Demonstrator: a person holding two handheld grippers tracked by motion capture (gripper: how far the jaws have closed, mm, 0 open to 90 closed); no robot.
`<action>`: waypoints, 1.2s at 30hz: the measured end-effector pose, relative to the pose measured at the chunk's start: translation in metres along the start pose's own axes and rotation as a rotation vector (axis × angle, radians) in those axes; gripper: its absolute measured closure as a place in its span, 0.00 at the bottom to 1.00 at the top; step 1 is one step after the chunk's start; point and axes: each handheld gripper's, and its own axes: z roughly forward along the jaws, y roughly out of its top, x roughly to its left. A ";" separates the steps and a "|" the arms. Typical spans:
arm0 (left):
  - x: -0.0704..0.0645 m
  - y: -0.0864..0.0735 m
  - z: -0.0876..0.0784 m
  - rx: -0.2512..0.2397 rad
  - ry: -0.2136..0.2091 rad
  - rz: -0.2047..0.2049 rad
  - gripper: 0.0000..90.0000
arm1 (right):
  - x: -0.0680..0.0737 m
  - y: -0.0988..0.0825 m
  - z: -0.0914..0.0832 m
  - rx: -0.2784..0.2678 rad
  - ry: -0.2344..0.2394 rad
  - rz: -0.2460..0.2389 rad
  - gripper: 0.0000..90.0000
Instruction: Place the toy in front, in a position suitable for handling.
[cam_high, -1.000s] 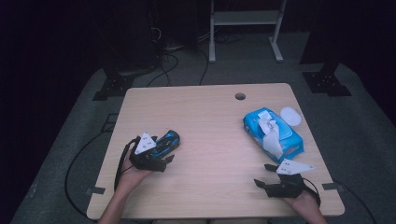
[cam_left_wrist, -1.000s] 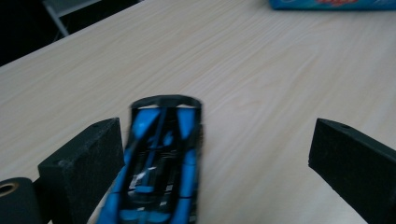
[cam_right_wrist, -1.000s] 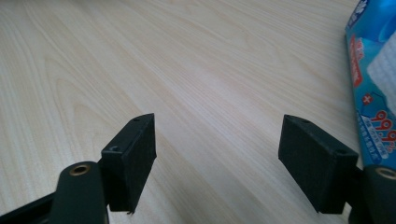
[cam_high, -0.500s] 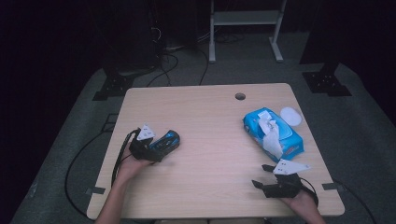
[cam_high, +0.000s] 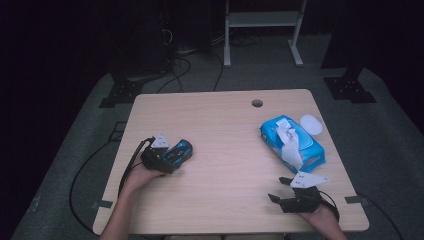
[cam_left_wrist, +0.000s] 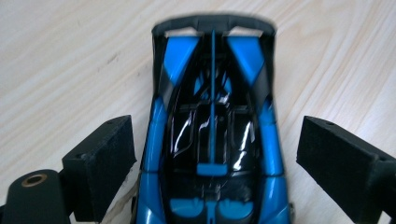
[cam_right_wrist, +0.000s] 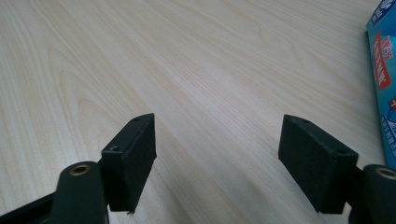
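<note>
Dark floor surrounds the wooden table (cam_high: 225, 140). Near its right edge lies a wipes pack (cam_high: 292, 145). At left, the left gripper (cam_left_wrist: 215, 154) has been closing around the toy car (cam_left_wrist: 212, 135), pads not touching. The right gripper (cam_right_wrist: 217, 154) rests wide open, empty.

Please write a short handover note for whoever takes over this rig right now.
Left gripper: lowered around the blue toy car, which sits between its jaws. They have just been closing a little, but a gap shows on both sides, so nothing is gripped.
Right gripper: open, holding nothing, above bare table near the front right corner.
The pack of wipes lies at the right with one sheet pulled up, a white lid beside it.
Done: approach to the car.
Left: probably closing on it.
</note>
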 end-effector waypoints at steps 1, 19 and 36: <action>0.001 -0.001 0.001 0.005 -0.005 -0.006 0.12 | 0.000 0.000 0.000 -0.004 -0.001 -0.004 0.30; 0.006 0.004 0.003 0.078 -0.025 -0.018 0.28 | 0.000 0.000 0.000 -0.004 0.004 -0.001 0.30; 0.004 0.010 -0.003 0.099 -0.020 -0.007 0.29 | -0.001 0.001 -0.004 -0.025 0.001 -0.003 0.30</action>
